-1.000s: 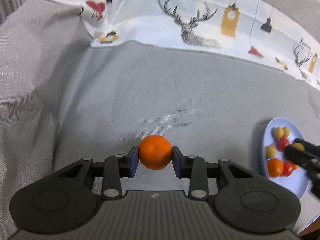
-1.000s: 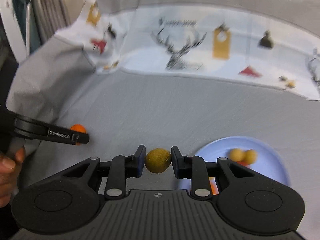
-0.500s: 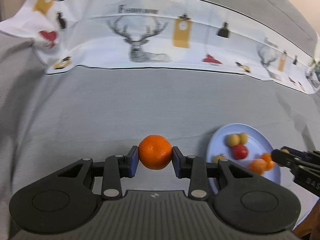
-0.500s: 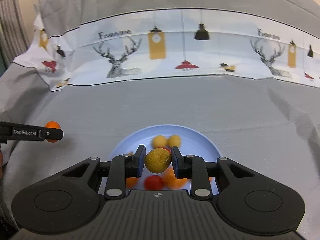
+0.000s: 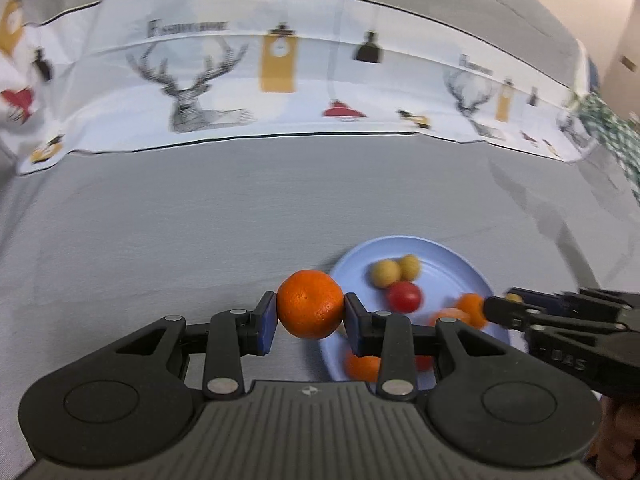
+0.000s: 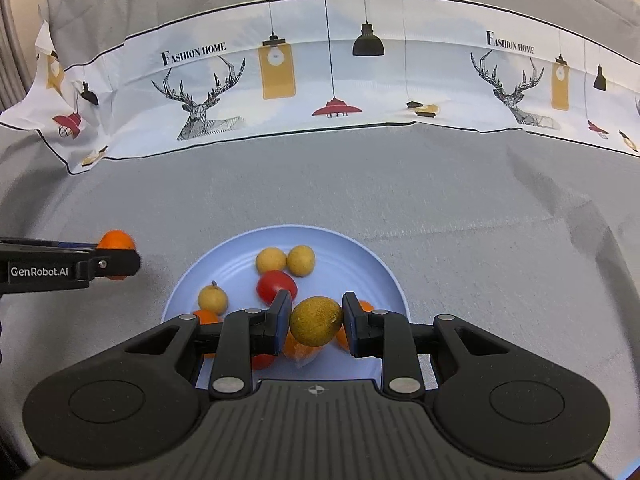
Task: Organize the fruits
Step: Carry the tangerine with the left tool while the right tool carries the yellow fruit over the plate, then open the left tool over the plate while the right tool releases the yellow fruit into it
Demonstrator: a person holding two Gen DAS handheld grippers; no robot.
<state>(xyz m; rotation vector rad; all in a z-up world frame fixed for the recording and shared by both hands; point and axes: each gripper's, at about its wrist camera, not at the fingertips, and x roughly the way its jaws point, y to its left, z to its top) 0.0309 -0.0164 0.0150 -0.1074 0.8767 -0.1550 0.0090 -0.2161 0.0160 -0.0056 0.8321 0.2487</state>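
1. The left tool (image 5: 311,317) is clamped on a mandarin (image 5: 310,304), its blue pads pressed to both sides of the fruit. In the left wrist view the fruit hangs over the grey cloth of the table (image 5: 200,216), just beside the near-left rim of the blue plate (image 5: 440,246).

2. The right tool (image 6: 316,322) is closed on a small yellow-green fruit (image 6: 316,321), and in the right wrist view it hangs above the plate (image 6: 360,256), over the fruits lying there.

3. On the plate lie two pale yellow round fruits (image 6: 285,260) side by side, a third yellow one (image 6: 213,299) nearer the left rim, a cherry tomato (image 6: 274,285) between them, and several orange pieces partly hidden under the right tool.

4. The step in hand looks like delivery: both tools carry fruit to the plate, the right one already in place, the left one short of the rim.

5. Next, the right tool likely needs to sink toward a bare patch of plate and part its fingers gently, so the fruit does not roll onto its neighbours. The left tool needs to cross the rim first, staying clear of the right tool, which sits close beside it.

6. The round fruits could roll off if let go from too high.
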